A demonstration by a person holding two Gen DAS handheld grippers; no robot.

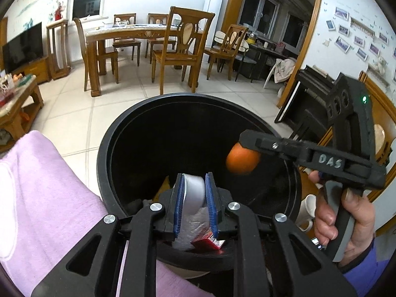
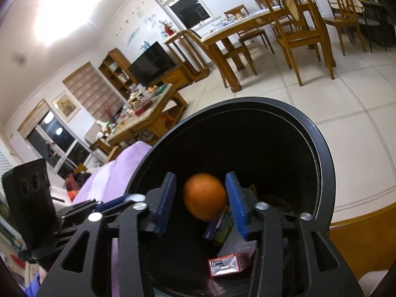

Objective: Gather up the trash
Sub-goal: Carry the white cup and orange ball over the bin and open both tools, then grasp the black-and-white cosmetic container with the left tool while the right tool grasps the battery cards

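Note:
A black round trash bin (image 1: pixel 106 148) fills the middle of both views (image 2: pixel 324 163). My left gripper (image 1: pixel 194 193) is shut on a white round object (image 1: pixel 194 193) over the bin's near side. My right gripper (image 2: pixel 201 198) is open over the bin; a blurred orange (image 2: pixel 205 199) sits between its blue pads without touching them, apparently falling. The orange (image 1: pixel 242 158) also shows in the left wrist view, just under the right gripper's finger. Inside the bin lie a red-and-white carton (image 2: pixel 226 263), a white plastic bag (image 1: pixel 190 227) and a green-purple wrapper (image 2: pixel 220 230).
A lilac cloth (image 1: pixel 49 198) lies left of the bin. A white mug (image 1: pixel 308 212) stands at its right. A wooden dining table with chairs (image 1: pixel 173 49), a cluttered coffee table (image 2: pixel 146 113) and a TV (image 2: pixel 152 63) stand farther off on the tiled floor.

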